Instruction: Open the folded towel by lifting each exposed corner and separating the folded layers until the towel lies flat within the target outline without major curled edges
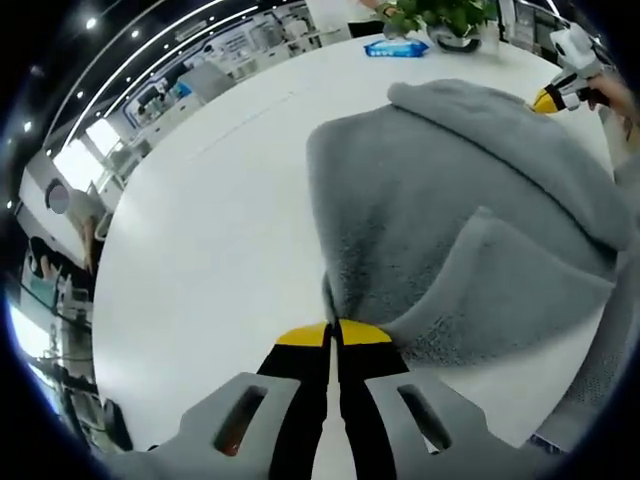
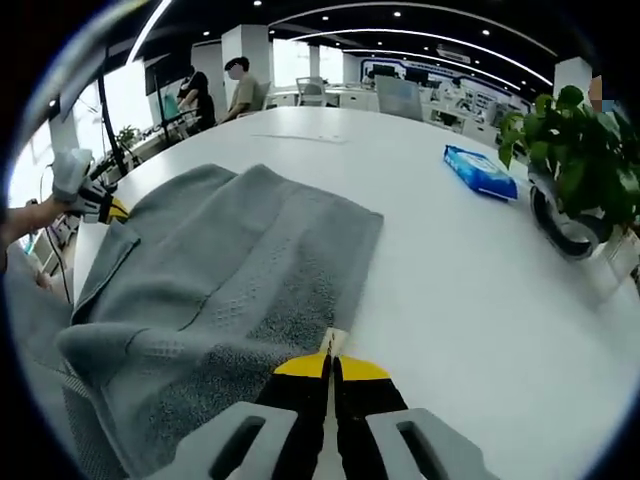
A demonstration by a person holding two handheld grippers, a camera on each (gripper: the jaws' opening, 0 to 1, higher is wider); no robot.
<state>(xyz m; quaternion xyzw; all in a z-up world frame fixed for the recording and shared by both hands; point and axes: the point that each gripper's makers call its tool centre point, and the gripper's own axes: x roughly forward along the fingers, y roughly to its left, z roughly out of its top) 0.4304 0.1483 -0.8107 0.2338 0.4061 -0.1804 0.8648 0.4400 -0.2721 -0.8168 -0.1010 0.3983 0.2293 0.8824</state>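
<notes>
Bright ceiling strip lights, window glare, strong fisheye bending at edges.

My left gripper (image 1: 333, 333) has two black fingers (image 1: 300, 400) capped with yellow tips, set in a pale grey moulded housing with an oblong slot on each side of them. My right gripper (image 2: 333, 362) is built the same: black fingers (image 2: 365, 400), yellow tips, grey slotted shell. From the left gripper view, the right one looks white-bodied with a yellow and black nose.
</notes>
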